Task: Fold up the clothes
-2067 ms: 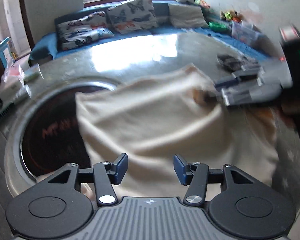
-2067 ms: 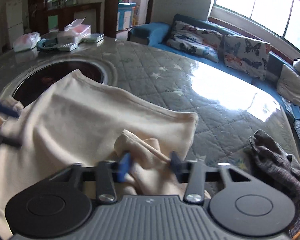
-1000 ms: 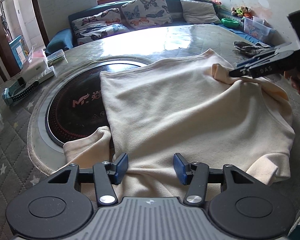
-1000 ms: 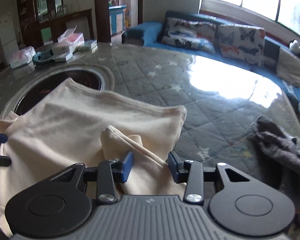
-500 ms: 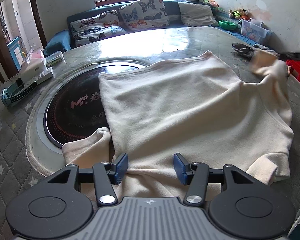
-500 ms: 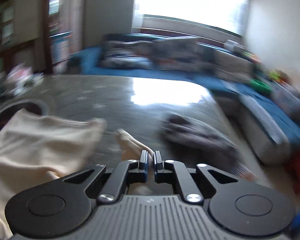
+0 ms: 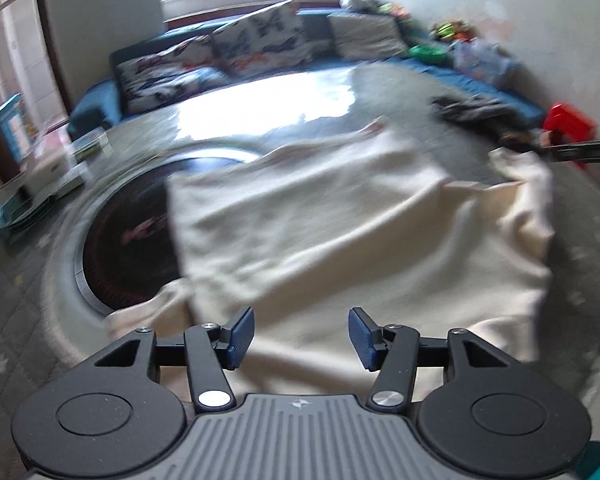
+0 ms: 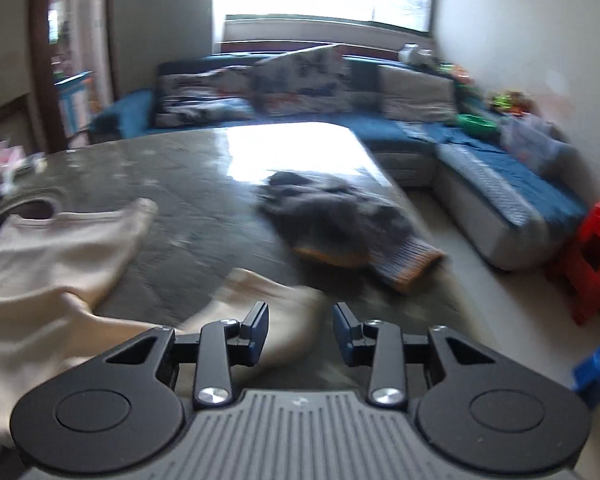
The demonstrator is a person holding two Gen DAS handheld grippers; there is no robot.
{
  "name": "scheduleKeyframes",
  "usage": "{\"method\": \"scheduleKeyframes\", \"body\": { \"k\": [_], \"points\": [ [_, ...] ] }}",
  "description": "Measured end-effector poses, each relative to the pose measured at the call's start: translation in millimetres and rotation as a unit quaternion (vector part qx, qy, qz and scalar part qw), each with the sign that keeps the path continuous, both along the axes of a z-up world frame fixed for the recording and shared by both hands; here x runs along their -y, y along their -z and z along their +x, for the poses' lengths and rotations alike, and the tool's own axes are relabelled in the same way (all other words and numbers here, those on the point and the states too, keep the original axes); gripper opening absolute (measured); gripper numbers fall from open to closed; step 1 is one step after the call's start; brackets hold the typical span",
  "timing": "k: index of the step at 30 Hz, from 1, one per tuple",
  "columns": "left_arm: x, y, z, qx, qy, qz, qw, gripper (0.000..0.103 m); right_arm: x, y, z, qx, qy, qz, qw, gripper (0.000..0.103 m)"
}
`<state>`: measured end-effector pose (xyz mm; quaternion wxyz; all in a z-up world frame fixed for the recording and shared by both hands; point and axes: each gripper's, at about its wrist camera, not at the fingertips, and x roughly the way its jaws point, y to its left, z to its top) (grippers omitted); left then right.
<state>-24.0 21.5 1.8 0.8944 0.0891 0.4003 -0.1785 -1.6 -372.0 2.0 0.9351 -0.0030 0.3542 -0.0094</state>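
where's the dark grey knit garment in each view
Left wrist view: the dark grey knit garment lies far upper right on the table, beyond the cream sweatshirt.
Right wrist view: it lies at centre, straight ahead, past the cream sleeve.
Shared landmark: the red stool, to the garment's right in both.

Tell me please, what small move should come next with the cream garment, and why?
Probably bring the left gripper down to pinch the near edge of the cream garment. Both grippers are open and hold nothing. The right gripper hovers over the sleeve, which lies spread out sideways.
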Motion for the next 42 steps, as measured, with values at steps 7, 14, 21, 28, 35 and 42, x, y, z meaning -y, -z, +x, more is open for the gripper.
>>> {"method": "scheduleKeyframes", "body": {
  "k": [7, 14, 21, 28, 35, 42],
  "points": [
    [73.6, -1.2, -9.4, -0.002, 0.108, -0.023, 0.9939, 0.059, -24.4, 25.5, 55.5, -0.052, -0.018, 0.008, 0.998, 0.039],
    [128.8, 17.7, -12.0, -0.015, 0.188, -0.020, 0.9819, 0.060, -35.9, 35.5, 51.5, -0.058, -0.021, -0.063, 0.996, 0.008],
    [135.3, 29.1, -11.8, -0.020, 0.204, -0.016, 0.9787, 0.058, -9.6, -0.6, 3.6, -0.004, 0.022, -0.064, 0.998, 0.004],
    [129.3, 29.0, -19.2, -0.014, 0.230, -0.016, 0.9729, 0.039, 41.9, 3.1, -54.4, -0.014, 0.119, -0.011, 0.993, 0.005],
    [122.3, 27.5, -29.1, -0.017, 0.257, -0.011, 0.9662, 0.035, 30.7, 1.7, -73.4, -0.005, 0.116, -0.028, 0.993, 0.012],
    [116.9, 27.1, -38.3, -0.019, 0.264, -0.017, 0.9642, 0.035, -3.8, -8.0, -40.8, -0.006, 0.034, 0.000, 0.999, 0.032]
  ]
}}
